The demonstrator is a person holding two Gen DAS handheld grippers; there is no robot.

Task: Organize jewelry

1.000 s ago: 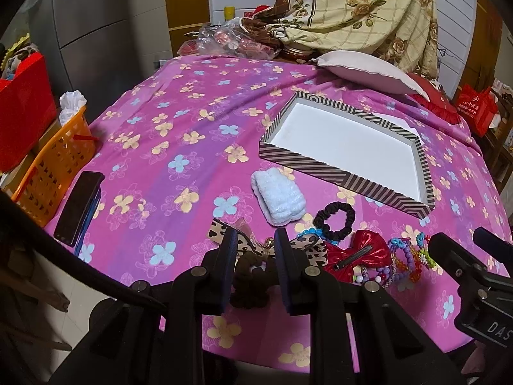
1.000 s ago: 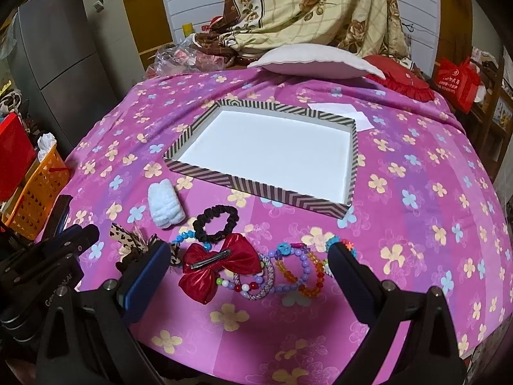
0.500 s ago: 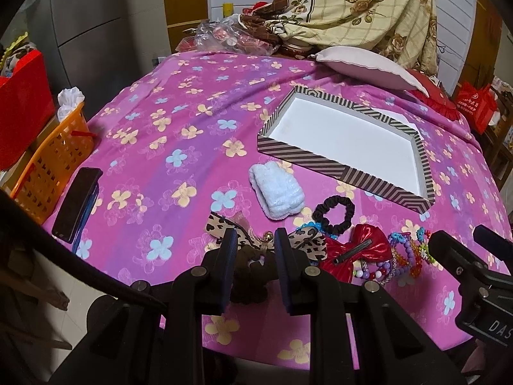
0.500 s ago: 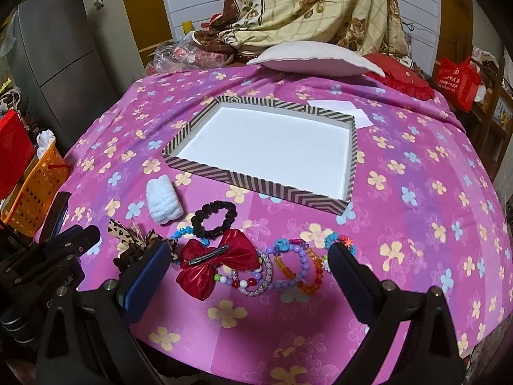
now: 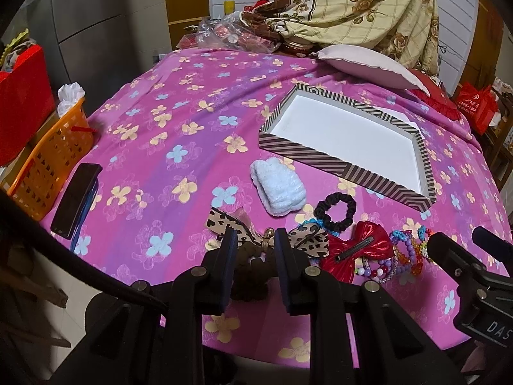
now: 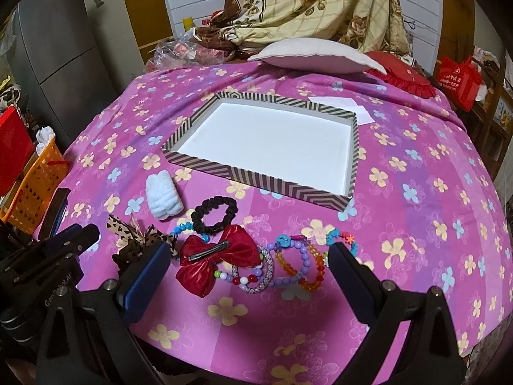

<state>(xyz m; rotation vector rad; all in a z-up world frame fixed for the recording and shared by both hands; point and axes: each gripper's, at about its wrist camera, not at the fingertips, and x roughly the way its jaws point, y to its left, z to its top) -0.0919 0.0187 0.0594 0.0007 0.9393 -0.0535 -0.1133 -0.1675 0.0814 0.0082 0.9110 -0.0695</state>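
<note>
My left gripper is shut on a dark brown scrunchie attached to a leopard-print bow, near the table's front edge. My right gripper is wide open above a red bow clip and several beaded bracelets. A black scrunchie and a white fluffy hair tie lie behind them. The striped tray with a white inside stands empty further back. The left gripper also shows in the right wrist view.
A pink flowered cloth covers the table. A black phone lies at the left edge beside an orange basket. A pillow, a red cushion and a white paper sit at the back.
Both grippers have risen and pulled back slightly, so the table looks a little farther away. The left gripper stays shut on the brown scrunchie, which has lifted with it.
</note>
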